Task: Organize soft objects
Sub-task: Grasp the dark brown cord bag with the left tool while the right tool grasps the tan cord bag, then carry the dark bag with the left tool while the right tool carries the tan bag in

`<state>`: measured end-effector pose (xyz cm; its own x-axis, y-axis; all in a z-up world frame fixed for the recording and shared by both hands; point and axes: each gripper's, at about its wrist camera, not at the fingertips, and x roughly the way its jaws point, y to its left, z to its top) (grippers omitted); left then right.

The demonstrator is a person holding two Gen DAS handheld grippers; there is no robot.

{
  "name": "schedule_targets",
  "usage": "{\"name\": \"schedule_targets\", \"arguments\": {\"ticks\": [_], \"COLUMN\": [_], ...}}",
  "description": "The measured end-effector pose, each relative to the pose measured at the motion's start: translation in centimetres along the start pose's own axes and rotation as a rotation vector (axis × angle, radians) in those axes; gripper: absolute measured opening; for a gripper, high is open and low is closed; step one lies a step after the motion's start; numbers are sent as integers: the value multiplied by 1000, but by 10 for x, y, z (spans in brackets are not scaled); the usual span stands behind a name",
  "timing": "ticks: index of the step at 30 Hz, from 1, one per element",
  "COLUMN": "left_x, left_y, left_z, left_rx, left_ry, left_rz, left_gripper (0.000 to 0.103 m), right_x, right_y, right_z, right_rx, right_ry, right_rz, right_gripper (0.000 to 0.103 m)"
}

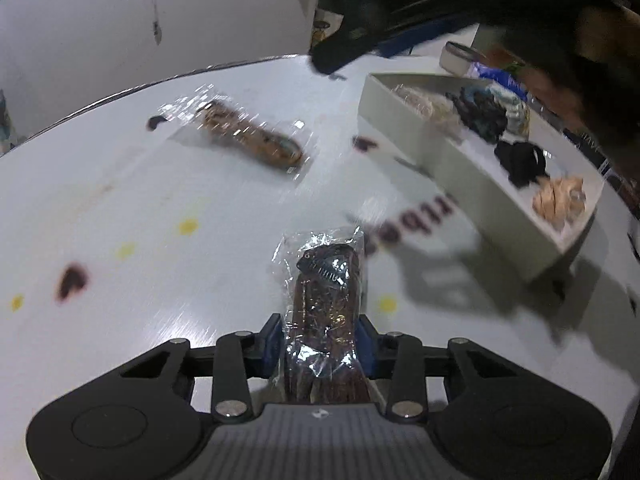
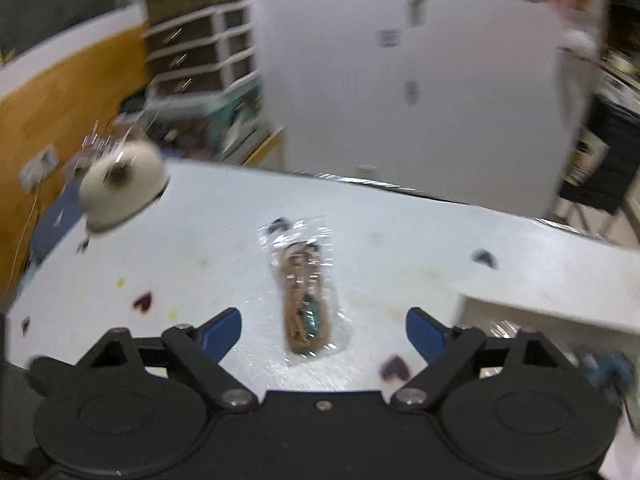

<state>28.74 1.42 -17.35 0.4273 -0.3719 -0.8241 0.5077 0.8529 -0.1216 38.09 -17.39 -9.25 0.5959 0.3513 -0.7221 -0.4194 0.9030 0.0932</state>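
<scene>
My left gripper (image 1: 320,344) is shut on a dark red-brown hair piece in a clear plastic bag (image 1: 326,292), whose far end rests on the white table (image 1: 160,240). A tan hair piece in a clear bag (image 1: 252,140) lies further back on the table. In the right wrist view that tan packet (image 2: 306,304) lies lengthwise just ahead of my right gripper (image 2: 323,316). The right gripper's blue pads stand wide apart on either side of the packet and do not touch it. A black finger (image 1: 360,36) of the right gripper crosses the top of the left wrist view.
A white tray (image 1: 404,120) at the right holds several soft items: a shiny packet, dark scrunchies (image 1: 480,112), a black piece (image 1: 520,160) and a tan one (image 1: 560,200). The tray's corner (image 2: 540,308) lies right of my right gripper. A white fluffy object (image 2: 120,188) sits at the table's far left edge.
</scene>
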Motion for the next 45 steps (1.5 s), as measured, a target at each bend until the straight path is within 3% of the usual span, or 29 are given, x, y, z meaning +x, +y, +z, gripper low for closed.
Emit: {"name": "schedule_targets", "arguments": {"ticks": [3,7,12,16,17,19,21,24,28,36,45], "left_x": [-11,-17,-21,-15,-13,-12,-12,-14,-17,-32,-53], "left_y": [8,15,13,16,16,14,13,13,13,16,10], "left_z": [-12,-18,-14,-12,-12,-12,-13,-13,-17,-33,-42], "left_rx": [-24,-96,-146,-221,-226,-216,-217,-223,-253,-358,-407], "left_ry": [14,13,-3,23,33,40,41,40,29,4,-50], "left_rz": [19,35,68,61,64,79,82,96,97,120,139], "left_gripper": [43,65,66,66,66,65,63,48,44,35,34], "right_x": [30,61,102,122,125,128,121,110,89,43,-3], "right_y": [10,17,20,16,15,15,17,18,23,36,50], "right_z": [11,14,17,15,15,12,10,4,-11,-44,-70], "right_rx": [-68,-94,-128,-107,-102,-97,-100,-91,-105,-71,-9], "right_ry": [53,108,169,205,212,230,215,214,218,222,189], "right_rz": [23,35,-24,-10,-6,7,6,33,39,37,13], "right_gripper": [82,81,83,82,81,67,52,38,27,23,23]}}
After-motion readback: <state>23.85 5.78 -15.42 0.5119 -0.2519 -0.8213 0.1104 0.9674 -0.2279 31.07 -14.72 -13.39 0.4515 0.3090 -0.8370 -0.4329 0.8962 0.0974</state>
